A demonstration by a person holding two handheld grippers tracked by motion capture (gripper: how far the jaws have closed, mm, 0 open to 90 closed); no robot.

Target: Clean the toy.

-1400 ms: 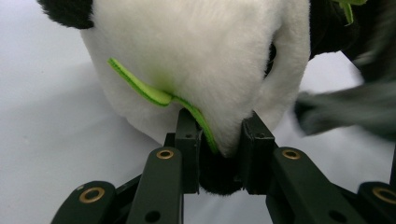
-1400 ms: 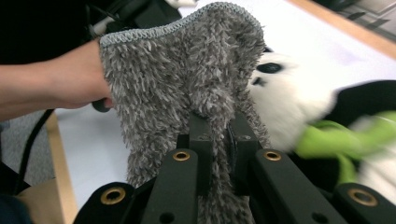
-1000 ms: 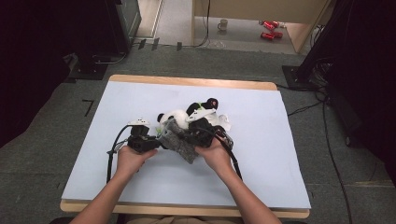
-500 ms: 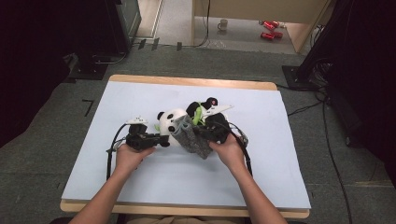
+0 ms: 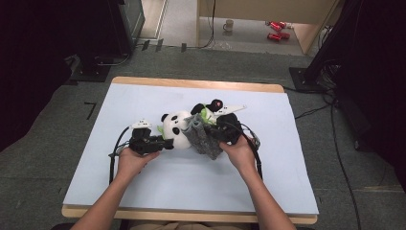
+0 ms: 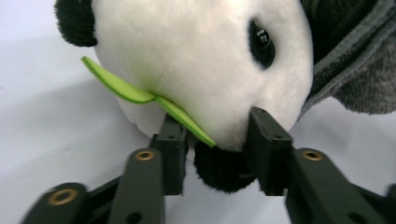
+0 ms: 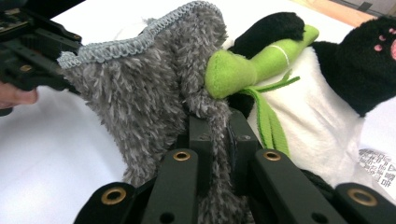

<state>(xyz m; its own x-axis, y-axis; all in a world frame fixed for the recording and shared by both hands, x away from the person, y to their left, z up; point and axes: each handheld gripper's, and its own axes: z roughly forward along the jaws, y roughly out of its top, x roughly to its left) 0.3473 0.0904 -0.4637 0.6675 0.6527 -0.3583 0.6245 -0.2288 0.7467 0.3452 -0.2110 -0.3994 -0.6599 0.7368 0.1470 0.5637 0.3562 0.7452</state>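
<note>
Right gripper (image 7: 215,122) clamped on grey cloth (image 7: 140,93) draped over panda (image 5: 179,129), whose head lies between the just-opened left gripper (image 6: 215,135) jaws.

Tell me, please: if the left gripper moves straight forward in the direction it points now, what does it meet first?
Most likely the panda's head. The left gripper points straight at it, its jaws already either side of the black nose, having just been opening. A green leaf lies there too.
</note>
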